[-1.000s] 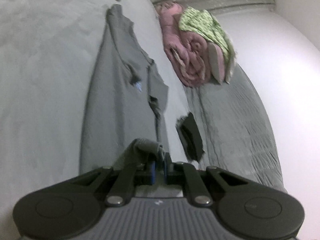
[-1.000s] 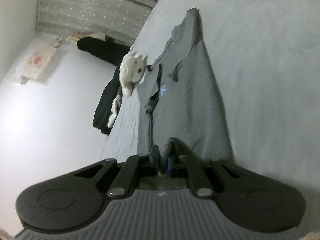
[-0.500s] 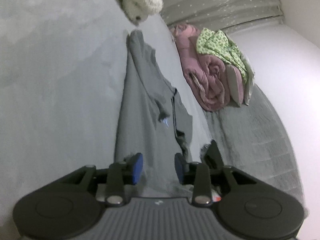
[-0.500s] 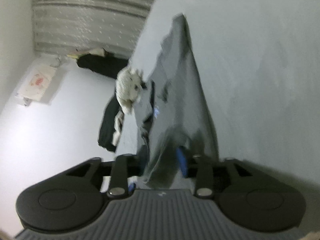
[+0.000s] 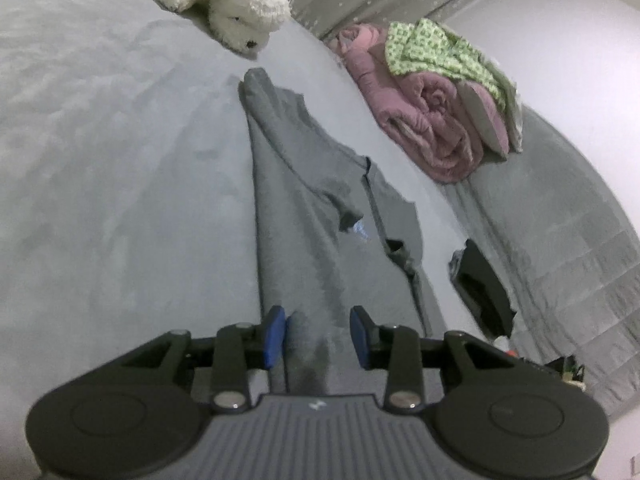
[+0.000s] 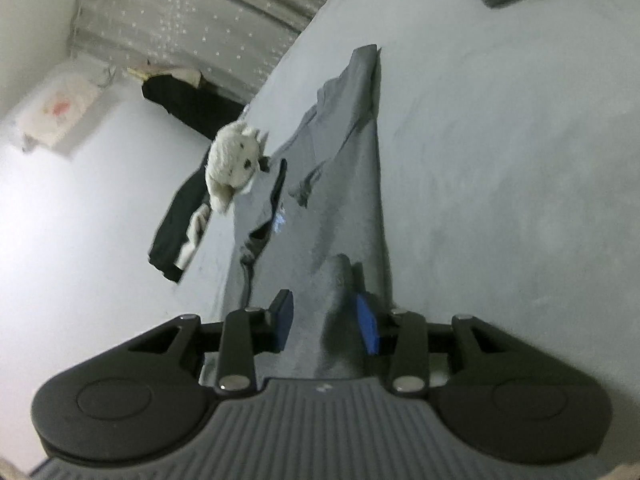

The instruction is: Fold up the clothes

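A grey garment (image 5: 304, 208) lies lengthwise on the grey bed (image 5: 120, 200), folded into a long narrow strip with a sleeve and collar on its right side. My left gripper (image 5: 318, 336) stands open over its near end. A raised fold of cloth sits by the left pad, and the pads do not press on it. In the right wrist view the same garment (image 6: 348, 184) stretches away from me. My right gripper (image 6: 325, 328) is open too, and a hump of cloth rises loose beside its right pad.
A white plush toy (image 5: 224, 4) (image 6: 236, 168) lies at the bed's edge. A rolled pink quilt (image 5: 432, 120) with a green patterned cloth (image 5: 440, 52) lies beside a dark item (image 5: 480, 280). Black clothing (image 6: 180, 220) hangs off the bed.
Both grippers were shut on the garment's near edge a second ago. Both have opened and let it go, and the cloth now rests loose on the bed.
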A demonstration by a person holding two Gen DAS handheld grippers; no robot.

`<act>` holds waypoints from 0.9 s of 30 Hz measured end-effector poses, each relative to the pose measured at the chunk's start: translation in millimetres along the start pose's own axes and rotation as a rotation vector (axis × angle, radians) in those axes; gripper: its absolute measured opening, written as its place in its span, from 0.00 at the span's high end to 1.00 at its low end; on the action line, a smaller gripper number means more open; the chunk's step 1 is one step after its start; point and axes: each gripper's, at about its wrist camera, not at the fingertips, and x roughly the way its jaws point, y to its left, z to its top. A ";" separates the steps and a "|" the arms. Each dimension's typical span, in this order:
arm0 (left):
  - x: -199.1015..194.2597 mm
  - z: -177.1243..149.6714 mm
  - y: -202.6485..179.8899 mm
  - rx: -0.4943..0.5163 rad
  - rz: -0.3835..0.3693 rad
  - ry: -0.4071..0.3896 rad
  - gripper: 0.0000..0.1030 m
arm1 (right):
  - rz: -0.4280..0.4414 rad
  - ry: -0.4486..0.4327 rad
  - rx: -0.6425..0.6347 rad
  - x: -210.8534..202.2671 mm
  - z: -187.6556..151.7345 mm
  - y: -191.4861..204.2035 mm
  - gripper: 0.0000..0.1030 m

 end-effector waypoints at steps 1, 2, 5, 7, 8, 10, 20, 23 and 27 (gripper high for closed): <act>1.1 -1.0 -0.4 0.006 0.007 0.006 0.66 | -0.006 0.000 -0.009 1.2 -0.3 0.8 0.62; 1.8 -2.0 -1.4 0.015 0.010 0.011 0.66 | -0.010 0.000 -0.017 2.4 -0.6 1.6 0.62; 0.5 -5.0 -6.5 0.053 0.019 0.018 0.66 | -0.027 -0.001 -0.052 6.5 -0.7 5.8 0.62; -0.7 -6.9 -10.9 0.085 0.027 0.017 0.66 | -0.043 -0.004 -0.093 8.5 -2.1 10.0 0.62; -0.6 -8.1 -13.2 0.103 0.032 0.015 0.66 | -0.054 -0.005 -0.120 10.7 -2.1 13.2 0.62; 1.2 -11.2 -18.3 0.143 0.044 0.019 0.68 | -0.079 -0.007 -0.189 14.1 -4.8 20.2 0.62; 3.4 -23.5 -41.3 0.298 0.065 0.014 0.70 | -0.154 -0.009 -0.429 27.9 -19.6 44.2 0.69; 8.0 -23.0 -36.7 0.278 0.094 0.028 0.70 | -0.183 -0.021 -0.448 27.7 -18.7 43.2 0.69; 12.5 -23.8 -32.6 0.239 0.106 0.028 0.80 | -0.207 -0.029 -0.461 30.4 -21.1 41.5 0.69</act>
